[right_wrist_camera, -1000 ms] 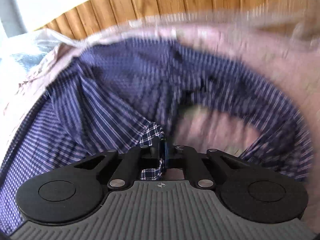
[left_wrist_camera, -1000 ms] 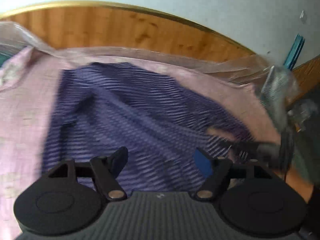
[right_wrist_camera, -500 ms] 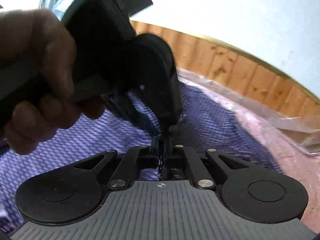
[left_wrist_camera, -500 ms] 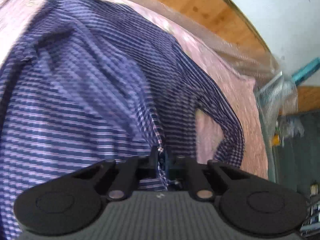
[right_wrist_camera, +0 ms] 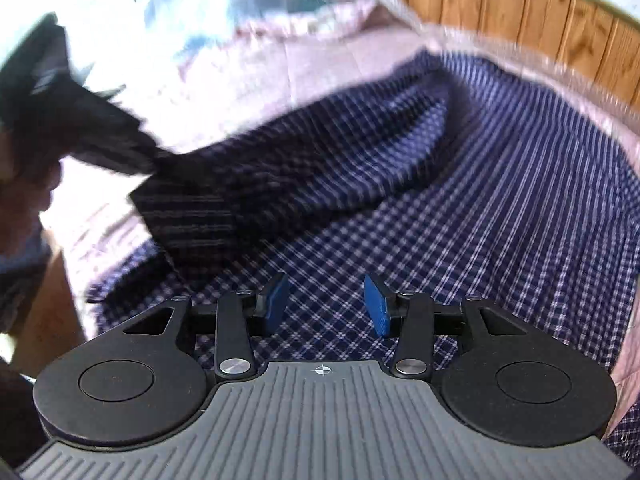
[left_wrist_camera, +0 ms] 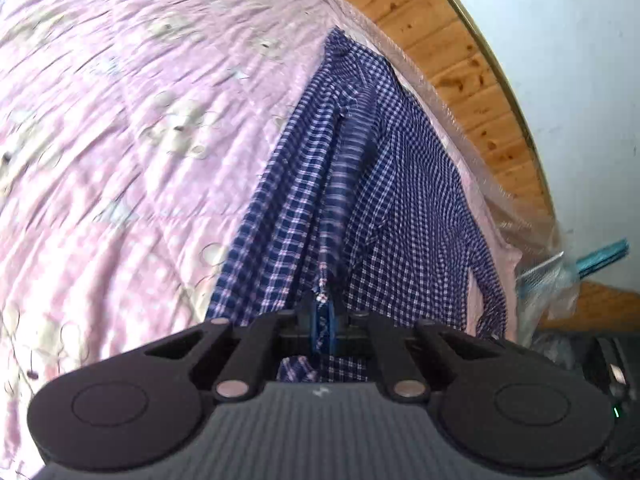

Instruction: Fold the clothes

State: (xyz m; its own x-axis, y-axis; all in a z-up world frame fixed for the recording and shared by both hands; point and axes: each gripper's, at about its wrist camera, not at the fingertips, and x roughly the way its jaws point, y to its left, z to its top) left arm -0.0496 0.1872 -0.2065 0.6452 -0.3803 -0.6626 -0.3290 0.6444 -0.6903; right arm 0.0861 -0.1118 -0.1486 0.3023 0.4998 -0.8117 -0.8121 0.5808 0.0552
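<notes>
A navy and white checked shirt (left_wrist_camera: 384,184) lies on a pink quilted bedspread (left_wrist_camera: 120,120). My left gripper (left_wrist_camera: 324,320) is shut on a fold of the shirt and holds it up, so the cloth stretches away from the jaws. In the right wrist view the shirt (right_wrist_camera: 460,200) spreads below my right gripper (right_wrist_camera: 326,304), which is open and empty just above the cloth. The left gripper (right_wrist_camera: 100,136) shows there at the upper left, blurred, pulling a part of the shirt.
A wooden headboard (left_wrist_camera: 452,64) and a pale wall (left_wrist_camera: 560,40) run along the bed's far edge. Clear plastic wrap (left_wrist_camera: 548,276) and a teal object (left_wrist_camera: 604,256) sit at the bed's corner. The pink bedspread extends to the left of the shirt.
My right gripper has let go of the shirt and opened. My left gripper, shut on the shirt half a second ago, has pulled the cloth up and away across the bed.
</notes>
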